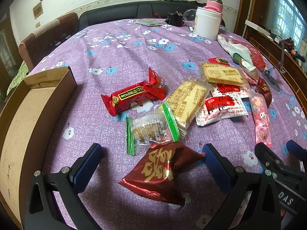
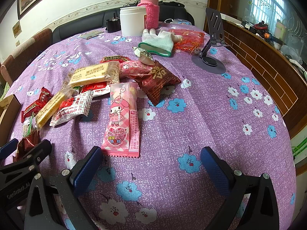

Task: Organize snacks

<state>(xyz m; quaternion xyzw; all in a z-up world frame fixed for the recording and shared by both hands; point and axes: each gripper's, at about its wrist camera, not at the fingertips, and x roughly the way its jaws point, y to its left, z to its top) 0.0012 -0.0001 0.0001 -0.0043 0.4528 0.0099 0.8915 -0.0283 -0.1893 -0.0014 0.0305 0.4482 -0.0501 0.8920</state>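
My left tongs [image 1: 150, 153] are spread wide, nothing clamped. Dark red foil pouch with gold characters [image 1: 161, 172] lies between the blue pads; its right corner looks to be at the right pad [image 1: 214, 164], contact not clear. My right tongs [image 2: 151, 153] are apart too, over bare purple floral tablecloth [image 2: 211, 115], empty.

Just past the left tongs: clear packet with green striped ends [image 1: 149, 130], then a yellow biscuit pack in clear wrap [image 1: 188, 101] overlapping its right end. Left of those, red wrapped bar with gold label [image 1: 132, 97], a small red packet [image 1: 155, 84] against its far end. Open cardboard box [image 1: 25, 115] sits at the left table edge, well apart from the pile; no snacks visible inside.

Just ahead of the right tongs' left pad: pink long pouch with cartoon rabbit print [image 2: 122, 118]. Beyond it, white-and-red sachets [image 2: 74, 107], a second yellow biscuit pack [image 2: 96, 74], brown pouch with gold character [image 2: 157, 82].

Far side: white knit glove with green cuff [image 2: 159, 42], grey phone stand [image 2: 211, 44], white plastic tub [image 2: 132, 21], flask in pink knitted sleeve [image 2: 150, 9].
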